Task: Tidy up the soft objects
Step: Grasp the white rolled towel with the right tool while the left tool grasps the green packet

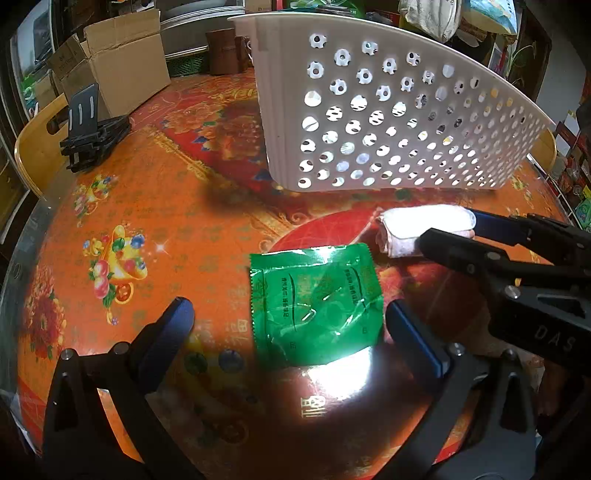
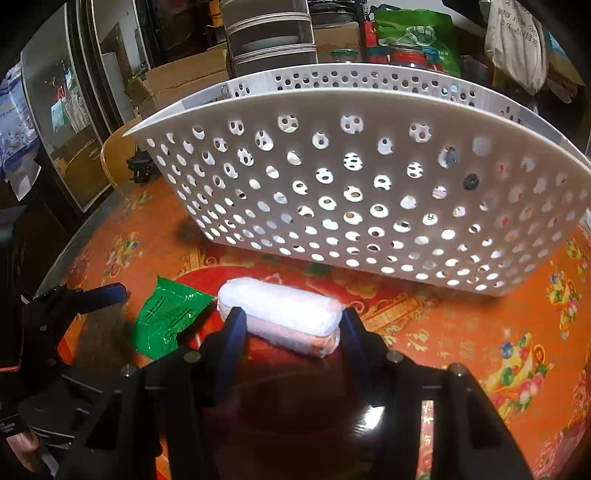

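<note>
rolled towel (image 2: 280,314) lies crosswise between right tongs (image 2: 291,325), pads touching.

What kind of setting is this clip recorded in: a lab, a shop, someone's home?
Most likely a lived-in home, perhaps a dining or storage corner. The work surface is a round table with an orange festive-print cover, with brown cardboard boxes behind it and a cluttered shelf holding a green printed bag.

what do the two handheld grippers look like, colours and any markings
Both are matte black frames with silver pivot screws and two fingers faced with blue pads. The left gripper shows triangular cut-outs in its arms. The right gripper carries raised "DAS" lettering on its body. No cables or sleeves show.
</note>
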